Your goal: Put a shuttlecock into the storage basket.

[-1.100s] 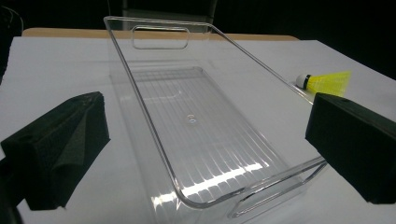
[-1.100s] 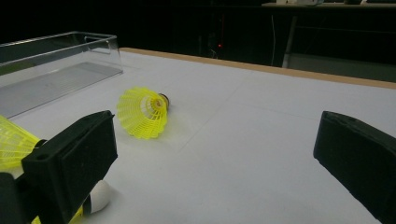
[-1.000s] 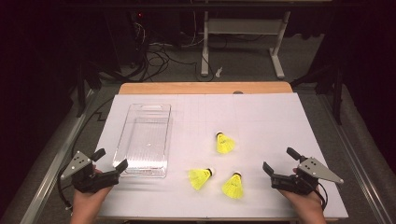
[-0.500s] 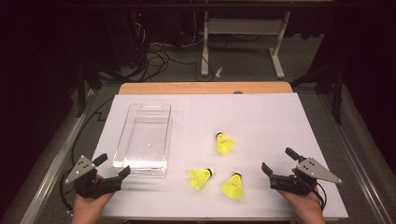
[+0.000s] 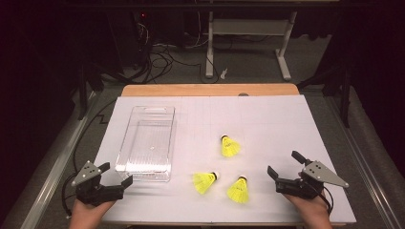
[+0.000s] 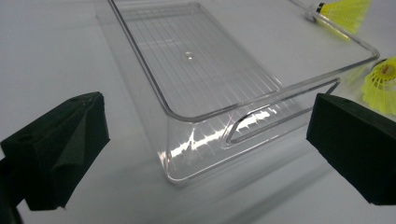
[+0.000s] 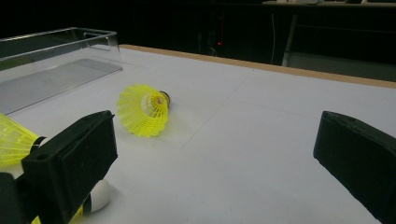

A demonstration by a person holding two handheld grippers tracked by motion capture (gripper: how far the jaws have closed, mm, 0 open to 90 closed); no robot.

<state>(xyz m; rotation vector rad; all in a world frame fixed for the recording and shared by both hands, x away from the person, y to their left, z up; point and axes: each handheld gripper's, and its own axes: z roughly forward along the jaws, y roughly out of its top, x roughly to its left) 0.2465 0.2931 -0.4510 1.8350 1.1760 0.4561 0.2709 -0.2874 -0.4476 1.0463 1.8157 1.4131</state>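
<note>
Since a second ago my left gripper [image 5: 116,174] has swung its jaws round toward the near end of the clear bin [image 5: 147,143] and pulled slightly nearer to me; my right gripper [image 5: 283,165] sits about where it was. The shuttlecocks and the bin have not shifted.

I see the left jaws spread wide with nothing between them. In the left gripper view [image 6: 205,140] they frame the bin's near short wall and its cut-out handle, a little short of touching it. The right jaws are also wide apart and hold nothing.

The clear bin lies on the left half of the white table cover [image 5: 286,119], long side running near to far. It holds nothing; I can see straight through its ribbed floor.

Three yellow shuttlecocks lie on the cover, outside the bin and to its right. The far shuttlecock [image 5: 230,146] lies alone toward the middle of the table. The middle shuttlecock [image 5: 205,182] lies near the bin's near right corner, cork pointing right. The near shuttlecock [image 5: 239,190] is just left of my right gripper; in the right gripper view its white cork [image 7: 99,196] peeks out just beside the left-hand jaw there, whether touching I cannot tell.
</note>
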